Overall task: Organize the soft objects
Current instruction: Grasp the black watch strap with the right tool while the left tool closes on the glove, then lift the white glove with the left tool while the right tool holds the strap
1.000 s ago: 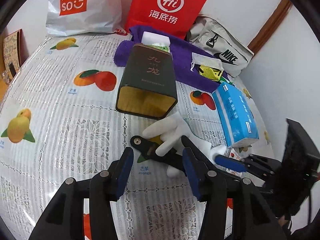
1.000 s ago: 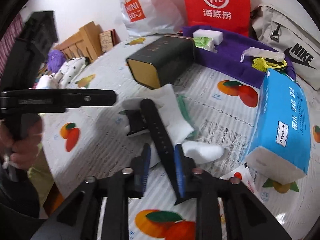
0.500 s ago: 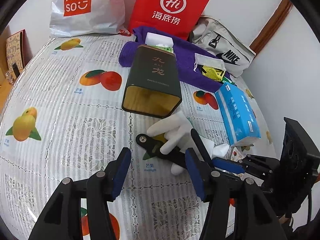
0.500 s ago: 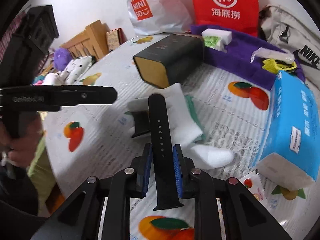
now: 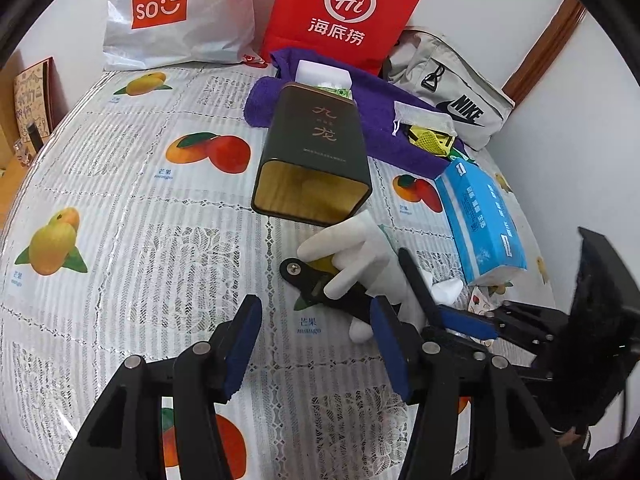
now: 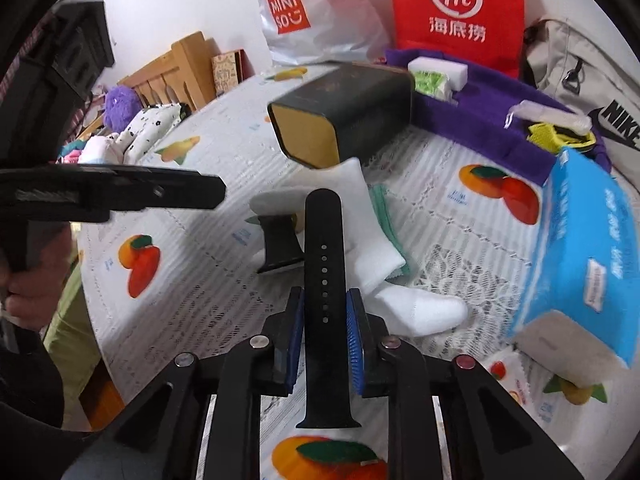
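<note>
Bright even light, sharp, fisheye-warped edges

Two wrist fisheyes, close above the tablecloth (image 5: 120,216), angled down toward the far wall, both sharing the dark tin (image 5: 316,160) (image 6: 344,112), white glove (image 5: 360,248) (image 6: 360,216).

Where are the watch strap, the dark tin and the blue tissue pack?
watch strap (image 6: 323,280), right wrist view, its holed middle.
dark tin (image 5: 318,132), left wrist view, its lettered side.
tissue pack (image 5: 482,216), left wrist view, its blue top.

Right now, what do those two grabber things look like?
Each hand-held gripper is black plastic with angular, cut-out arms and round silver bolts. The left hand-held gripper has two fingers lined with blue pads. The right hand-held gripper has matching ridged blue pads.
</note>
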A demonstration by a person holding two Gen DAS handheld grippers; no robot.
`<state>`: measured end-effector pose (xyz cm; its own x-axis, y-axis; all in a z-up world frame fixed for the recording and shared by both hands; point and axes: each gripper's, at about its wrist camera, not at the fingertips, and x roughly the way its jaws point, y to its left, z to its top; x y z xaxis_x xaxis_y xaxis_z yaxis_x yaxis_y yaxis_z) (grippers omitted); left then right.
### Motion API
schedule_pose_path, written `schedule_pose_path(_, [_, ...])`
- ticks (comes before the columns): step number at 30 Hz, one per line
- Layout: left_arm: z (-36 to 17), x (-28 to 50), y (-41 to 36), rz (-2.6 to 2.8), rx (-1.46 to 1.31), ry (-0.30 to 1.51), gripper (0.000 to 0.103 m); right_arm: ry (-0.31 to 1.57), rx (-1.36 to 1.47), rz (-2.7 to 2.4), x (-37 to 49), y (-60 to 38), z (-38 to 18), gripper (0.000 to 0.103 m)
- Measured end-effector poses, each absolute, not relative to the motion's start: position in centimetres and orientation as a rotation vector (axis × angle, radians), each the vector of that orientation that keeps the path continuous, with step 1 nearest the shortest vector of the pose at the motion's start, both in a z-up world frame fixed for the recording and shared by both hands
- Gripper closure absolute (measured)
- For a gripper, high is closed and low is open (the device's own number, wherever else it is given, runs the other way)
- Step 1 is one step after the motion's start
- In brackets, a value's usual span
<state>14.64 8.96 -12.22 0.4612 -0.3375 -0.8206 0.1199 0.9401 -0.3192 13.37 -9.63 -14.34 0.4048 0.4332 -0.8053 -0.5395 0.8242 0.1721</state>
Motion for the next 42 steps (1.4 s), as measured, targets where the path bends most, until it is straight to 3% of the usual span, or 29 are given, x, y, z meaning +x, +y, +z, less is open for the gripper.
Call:
schedule_pose_path(14, [-13.1,15.5,5.1,-0.359,-0.188,1.081,0.049,0.912,-0.041,0.509,11.6,-14.7,-10.5,0.082])
schedule_pose_path(21, [-13.1,18.0,2.5,-0.365,-0.097,1.057,0.034,0.912,-0.002,0.419,10.9,-18.6,-10.2,0.083])
schedule_pose_path(27, [-15.1,19.2,-0.6,-0.354,0.035,1.097,0.034,0.938,0.046,0.360,10.5,-21.6,-11.0,0.082])
schedule_pose_path(33, [-15.9,18.8,-3.2,-0.347,0.178,1.054,0.028,0.964,0.067,0.342,10.6,-22.8,-12.0,0.082])
schedule_pose_path(35, [-15.9,18.9,-3.2,-0.362,0.155,1.058,0.033,0.963,0.069,0.346,10.4,-22.8,-12.1,0.082])
schedule_pose_path(37, [-15.6,18.7,-3.1,-0.394,0.126,1.042,0.066,0.962,0.071,0.350,10.3,-22.8,-12.1,0.082])
schedule_pose_path(39, [-15.4,18.7,-3.2,-0.434,0.099,1.051,0.082,0.963,0.072,0.353,10.2,-22.8,-12.1,0.082])
schedule_pose_path(42, [-14.9,18.4,-3.1,-0.422,0.100,1.040,0.089,0.967,0.074,0.359,10.0,-22.7,-12.3,0.083])
